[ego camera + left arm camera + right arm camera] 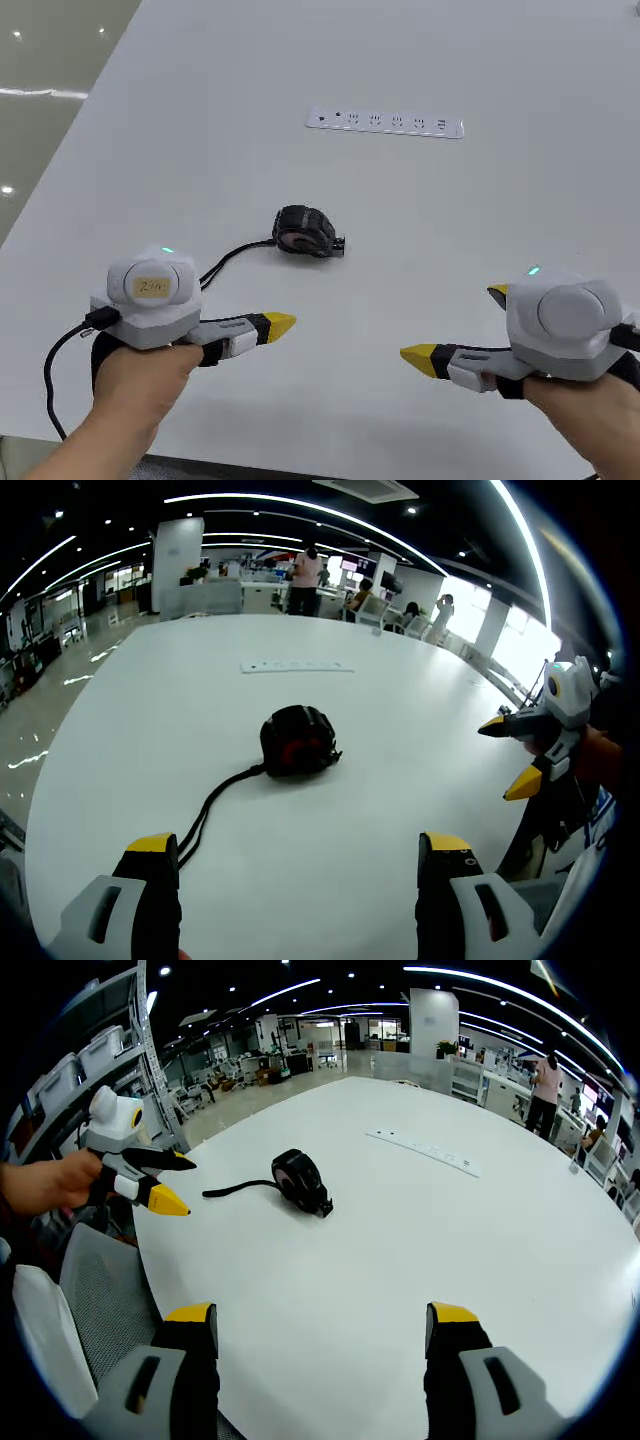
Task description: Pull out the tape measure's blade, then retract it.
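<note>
The black tape measure [298,741] is seen lying on the white tabletop [400,705] beyond the left gripper's [298,845] widely parted fingers [155,878], its strap [215,805] trailed toward them, the right gripper [503,758] held at the right.

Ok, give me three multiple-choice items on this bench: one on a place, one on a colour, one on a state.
1. Where does the power strip lie relative to the tape measure?
A. Beyond it, farther from the person
B. Between it and the grippers
C. On top of it

2. What colour are the grippers' fingertips?
A. Blue
B. Yellow
C. Pink

3. How do the left gripper and right gripper stand?
A. Both shut on the tape measure
B. One shut on the strap
C. Both open, holding nothing

Answers: 1 A, the head view shows the strip past the tape measure. 2 B, every tip seen is yellow. 3 C, each gripper view shows its jaws wide apart with bare table between them.
</note>
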